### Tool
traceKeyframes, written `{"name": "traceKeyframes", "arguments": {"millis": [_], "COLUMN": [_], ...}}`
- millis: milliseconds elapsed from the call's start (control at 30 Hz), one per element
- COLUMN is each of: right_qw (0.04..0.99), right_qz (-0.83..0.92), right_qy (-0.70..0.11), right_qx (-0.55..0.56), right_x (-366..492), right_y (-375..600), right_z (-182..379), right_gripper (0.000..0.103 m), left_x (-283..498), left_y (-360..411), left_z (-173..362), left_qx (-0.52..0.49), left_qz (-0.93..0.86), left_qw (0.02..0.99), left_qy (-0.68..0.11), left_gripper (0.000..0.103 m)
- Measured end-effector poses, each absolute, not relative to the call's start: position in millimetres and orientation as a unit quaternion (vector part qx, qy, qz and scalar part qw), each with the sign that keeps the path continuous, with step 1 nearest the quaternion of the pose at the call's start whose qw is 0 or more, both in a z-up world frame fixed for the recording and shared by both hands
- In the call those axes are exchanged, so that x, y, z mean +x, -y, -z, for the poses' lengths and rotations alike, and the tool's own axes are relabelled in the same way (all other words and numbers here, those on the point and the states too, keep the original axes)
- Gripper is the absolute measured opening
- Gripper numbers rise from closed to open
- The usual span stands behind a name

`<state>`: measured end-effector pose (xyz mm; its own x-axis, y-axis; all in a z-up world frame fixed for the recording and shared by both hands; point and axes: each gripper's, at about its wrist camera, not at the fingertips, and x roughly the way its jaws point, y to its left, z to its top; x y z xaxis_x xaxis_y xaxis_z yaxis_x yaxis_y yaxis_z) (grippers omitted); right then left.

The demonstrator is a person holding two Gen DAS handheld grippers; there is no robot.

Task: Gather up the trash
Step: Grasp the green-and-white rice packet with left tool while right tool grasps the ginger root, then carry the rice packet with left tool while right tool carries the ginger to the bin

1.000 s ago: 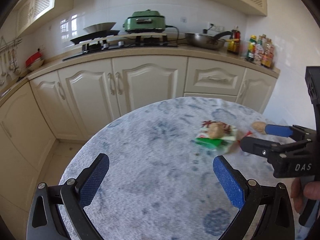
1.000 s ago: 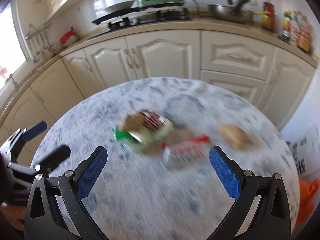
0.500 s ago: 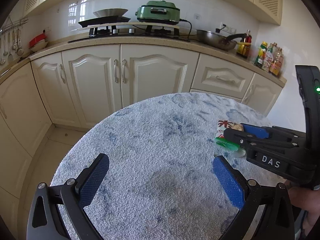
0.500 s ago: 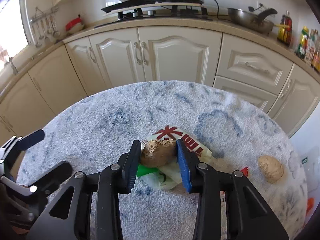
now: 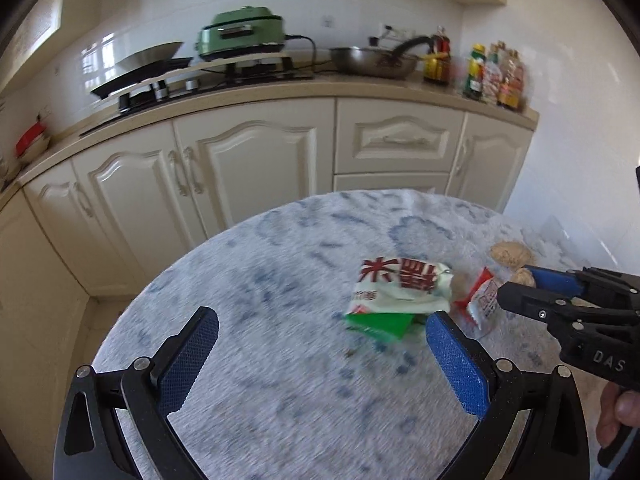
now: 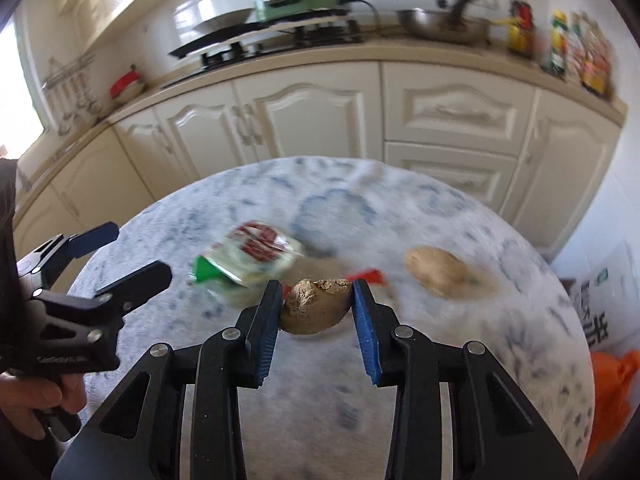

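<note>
1. left gripper: blue-padded fingers spread wide with nothing between them, above the tabletop. in the right wrist view it shows at the left edge, the hand behind it partly cut off.
2. tabletop: round, covered in a fuzzy white cloth with blue blotches; motion blur smears its pattern in both views.
3. wrapper: crumpled white plastic with red characters and a green end, lying flat just ahead of the left gripper's right finger. in the right wrist view it is a blur.
4. packet: small, red and white, just right of the wrapper; its print cannot be read. only a red tip shows in the right wrist view.
5. right gripper: closed on a lump, brown, rough and rounded with a broken-looking top, held above the tabletop. from the left wrist view the lump is mostly hidden behind the fingers.
6. second lump: tan, smooth, oval, resting on the cloth right of the held one, apart from it.
7. orange bag: beyond the tabletop's right edge, cut off by the frame.
8. room: cream cabinets with arched doors under a beige counter; a green cooker, a wok and bottles on it.
</note>
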<state>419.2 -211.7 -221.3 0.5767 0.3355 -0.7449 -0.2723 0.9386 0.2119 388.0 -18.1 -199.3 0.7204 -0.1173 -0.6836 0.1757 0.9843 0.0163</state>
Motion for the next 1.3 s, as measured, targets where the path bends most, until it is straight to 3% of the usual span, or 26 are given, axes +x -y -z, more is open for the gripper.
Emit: {"name": "traceKeyframes", "arguments": {"millis": [300, 367, 400, 633, 1000, 1300], "right_qw": [0.893, 0.892, 0.893, 0.893, 0.895, 0.902], "right_qz": [-0.153, -0.153, -0.153, -0.157, -0.156, -0.146], "right_qy": [-0.416, -0.415, -0.414, -0.412, -0.409, -0.399], "right_qx": [0.081, 0.088, 0.091, 0.092, 0.089, 0.079], "right_x": [417.5, 417.2, 417.0, 410.7, 349.8, 292.5], "right_y": [245.2, 249.2, 250.6, 251.0, 256.1, 269.6], "right_z": [227.0, 227.0, 226.8, 222.5, 204.6, 189.2], "right_gripper": [0.036, 0.036, 0.036, 0.036, 0.036, 0.036], "left_x": [433.6, 444.8, 450.9, 447.1, 349.9, 243.6], "left_y": [64.4, 64.6, 63.9, 54.1, 25.1, 36.1], "left_z": [222.7, 226.6, 229.3, 226.0, 203.3, 164.0], "left_qx": [0.105, 0.092, 0.077, 0.05, 0.007, 0.011], "left_qz": [0.111, 0.125, 0.142, 0.146, 0.138, 0.134], "left_qw": [0.902, 0.893, 0.886, 0.89, 0.904, 0.933], "left_qy": [-0.404, -0.423, -0.434, -0.428, -0.405, -0.335], "left_gripper": [0.102, 0.083, 0.078, 0.064, 0.064, 0.064]}}
